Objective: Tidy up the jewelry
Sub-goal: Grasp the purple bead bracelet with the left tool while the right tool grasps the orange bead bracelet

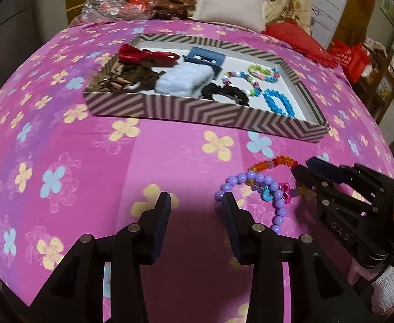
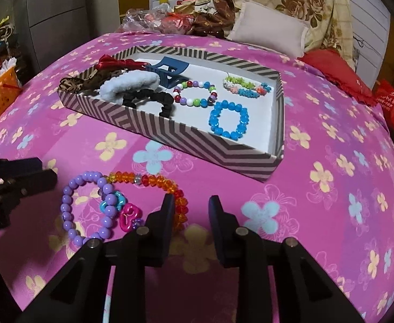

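- Purple bead bracelet (image 2: 86, 207) lies flat on the bed (image 2: 331, 140), on the pink flowered sheet, in front of the tray's near wall and well apart from it. In the right wrist view its loop is drawn out into an oval whose long axis runs roughly toward and away from the camera.
- Orange bead bracelet (image 2: 154, 180) overlaps the purple one at their shared upper edge; its visible strand runs left to right, then curves down toward the right hand-held gripper.
- Pink heart charm (image 2: 129, 215) and a turquoise charm (image 2: 111, 202) sit where the two bracelets meet.
- Striped tray (image 2: 224, 153) rests further back on the bed. It holds a blue bead bracelet (image 2: 229, 121), a multicoloured bracelet (image 2: 194, 94), a black scrunchie (image 2: 148, 99), a white fluffy scrunchie (image 2: 129, 82), a blue hair claw (image 2: 167, 70) and a red bow (image 2: 111, 63).
- Right hand-held gripper (image 2: 191, 202) is pitched downward; jaws are part-spread with bare sheet in the gap. Its left finger (image 2: 167, 215) stands just beside or over the orange strand; contact cannot be determined.
- Left hand-held gripper (image 1: 195, 202) is also pitched downward, jaws spread, nothing between them. Its right finger (image 1: 230, 215) stands at the purple bracelet's edge.
- The two grippers approach the bracelets from opposite sides.
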Demonstrator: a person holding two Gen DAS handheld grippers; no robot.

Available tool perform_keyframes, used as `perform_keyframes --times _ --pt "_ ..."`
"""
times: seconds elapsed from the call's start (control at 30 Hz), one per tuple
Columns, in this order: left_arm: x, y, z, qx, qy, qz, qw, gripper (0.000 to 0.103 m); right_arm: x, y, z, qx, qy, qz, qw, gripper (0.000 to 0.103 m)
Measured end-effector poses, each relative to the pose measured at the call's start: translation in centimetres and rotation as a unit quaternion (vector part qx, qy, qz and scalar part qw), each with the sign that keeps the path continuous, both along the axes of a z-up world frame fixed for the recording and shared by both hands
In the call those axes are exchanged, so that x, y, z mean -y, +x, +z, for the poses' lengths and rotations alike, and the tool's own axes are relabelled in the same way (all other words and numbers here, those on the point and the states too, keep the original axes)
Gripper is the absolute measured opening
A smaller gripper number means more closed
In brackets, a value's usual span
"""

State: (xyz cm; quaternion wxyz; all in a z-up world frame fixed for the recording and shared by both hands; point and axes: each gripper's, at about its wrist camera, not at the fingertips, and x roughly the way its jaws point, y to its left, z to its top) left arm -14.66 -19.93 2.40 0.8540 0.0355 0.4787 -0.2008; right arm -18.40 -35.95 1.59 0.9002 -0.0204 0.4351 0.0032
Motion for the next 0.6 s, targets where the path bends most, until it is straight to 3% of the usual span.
perform_keyframes --times 0.6 --pt "1.8 -0.1 -1.1 0.008 0.036 -0.007 0.9993 0.040 0.2 0.2 -0.2 0.005 0.001 0.004 1.000 0.037"
